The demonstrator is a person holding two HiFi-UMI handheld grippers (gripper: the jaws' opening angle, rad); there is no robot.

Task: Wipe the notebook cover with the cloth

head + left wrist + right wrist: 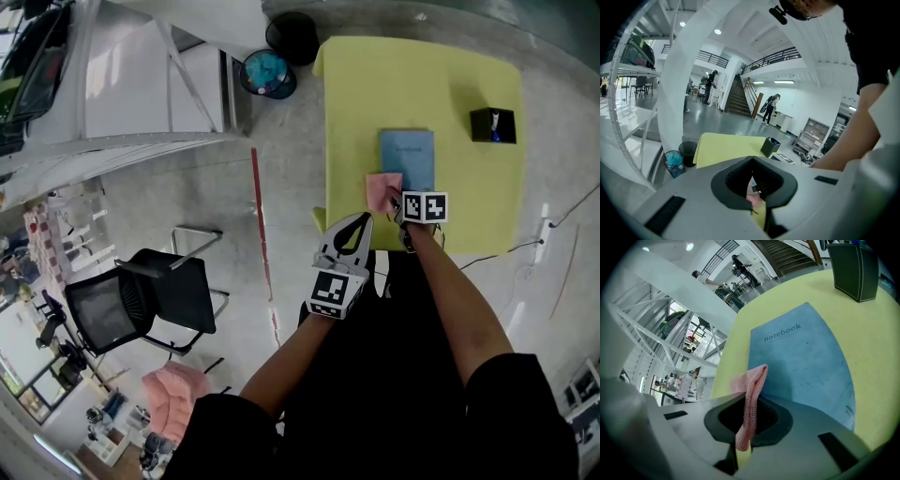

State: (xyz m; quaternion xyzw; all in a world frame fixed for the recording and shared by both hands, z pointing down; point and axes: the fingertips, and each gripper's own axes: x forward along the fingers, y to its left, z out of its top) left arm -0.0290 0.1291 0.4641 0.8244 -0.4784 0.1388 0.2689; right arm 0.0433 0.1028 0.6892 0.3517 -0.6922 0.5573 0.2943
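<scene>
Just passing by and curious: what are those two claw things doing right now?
Left gripper: jaws shut, holding nothing.
Right gripper: jaws shut on the pink cloth.

The notebook (408, 159) lies on the desk (375, 84) toward the near edge, roughly midway between left and right edges. The cloth (382, 192) overlaps the notebook's near-left corner, pinched in the right hand-held gripper (397, 201). A box (493, 125) stands by the right edge, farther back. The left hand-held gripper (361, 225) hangs over the near edge, left of the cloth. Two bins (267, 73) sit on the floor off the far-left corner.
</scene>
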